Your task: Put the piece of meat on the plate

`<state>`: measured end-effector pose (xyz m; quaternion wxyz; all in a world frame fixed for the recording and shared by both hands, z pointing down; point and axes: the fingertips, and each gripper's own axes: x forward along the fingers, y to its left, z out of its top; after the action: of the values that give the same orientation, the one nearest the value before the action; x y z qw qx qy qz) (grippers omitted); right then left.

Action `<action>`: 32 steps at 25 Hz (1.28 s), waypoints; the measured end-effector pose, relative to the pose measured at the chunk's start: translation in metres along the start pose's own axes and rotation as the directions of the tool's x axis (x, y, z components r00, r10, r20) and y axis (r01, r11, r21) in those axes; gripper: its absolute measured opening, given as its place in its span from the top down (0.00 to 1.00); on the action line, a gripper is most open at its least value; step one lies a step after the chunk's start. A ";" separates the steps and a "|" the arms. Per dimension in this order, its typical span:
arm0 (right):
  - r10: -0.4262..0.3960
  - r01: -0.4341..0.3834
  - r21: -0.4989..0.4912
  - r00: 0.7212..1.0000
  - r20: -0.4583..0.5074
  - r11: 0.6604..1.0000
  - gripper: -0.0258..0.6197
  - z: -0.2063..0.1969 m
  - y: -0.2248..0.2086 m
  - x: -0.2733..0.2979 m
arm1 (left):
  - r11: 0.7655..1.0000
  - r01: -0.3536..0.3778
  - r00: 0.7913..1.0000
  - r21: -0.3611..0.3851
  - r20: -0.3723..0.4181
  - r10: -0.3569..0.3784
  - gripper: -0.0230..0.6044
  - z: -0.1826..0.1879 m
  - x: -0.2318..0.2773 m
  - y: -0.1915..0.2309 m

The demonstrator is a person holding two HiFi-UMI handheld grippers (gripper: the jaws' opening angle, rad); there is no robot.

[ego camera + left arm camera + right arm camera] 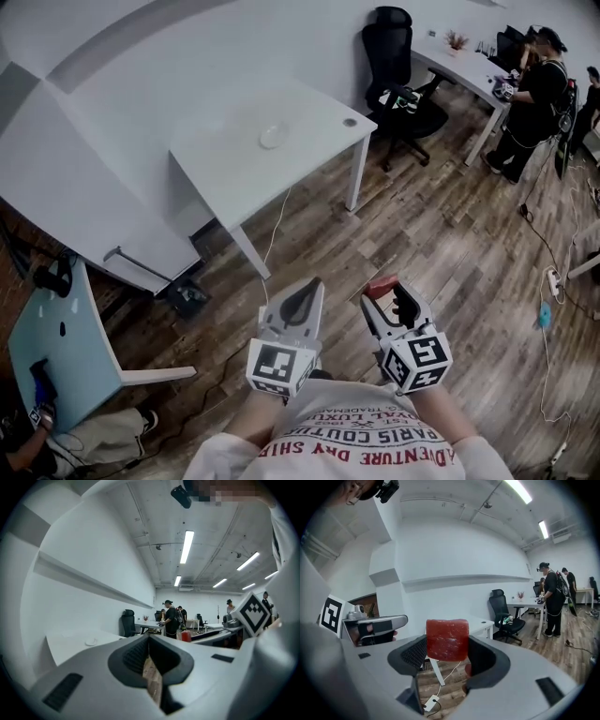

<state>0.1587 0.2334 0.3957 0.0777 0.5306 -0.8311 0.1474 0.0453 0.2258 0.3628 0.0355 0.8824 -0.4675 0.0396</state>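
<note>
Fingers [408, 654] of the right gripper [447, 654] are clamped on the piece of meat [447, 639], one dark ribbed pad against each side of it. The meat is a squarish red block with rounded corners and a flat front face streaked with paler marbling; its upper half stands clear above the fingers. From the head view the right gripper [386, 292] is held in the air close to the person's chest, over the wood floor [450, 234], with the meat [382, 284] as a small red lump at its far tip.

Just to its left, the left gripper [298, 300] is at much the same height. Its fingers are together with nothing between them, and only a thin slit of floor shows through the left gripper [151, 665].

The plate [273, 135], small, round and pale, lies on the white desk [309, 173] farther off and to the left, well apart from the meat. A black office chair [398, 66] stands beyond the desk's right end, and people [534, 94] stand at another desk at the far right.
</note>
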 end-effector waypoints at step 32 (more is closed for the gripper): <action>0.278 -0.277 -0.078 0.961 -0.003 0.958 0.53 0.094 -0.096 0.209 | 0.961 -0.269 0.963 -0.061 -0.029 0.268 0.95 0.012 0.177 0.124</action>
<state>0.1590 -0.0142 0.3822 0.0736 0.4061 -0.9026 0.1222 0.0418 0.0098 0.3726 0.0631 0.8089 -0.5833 0.0379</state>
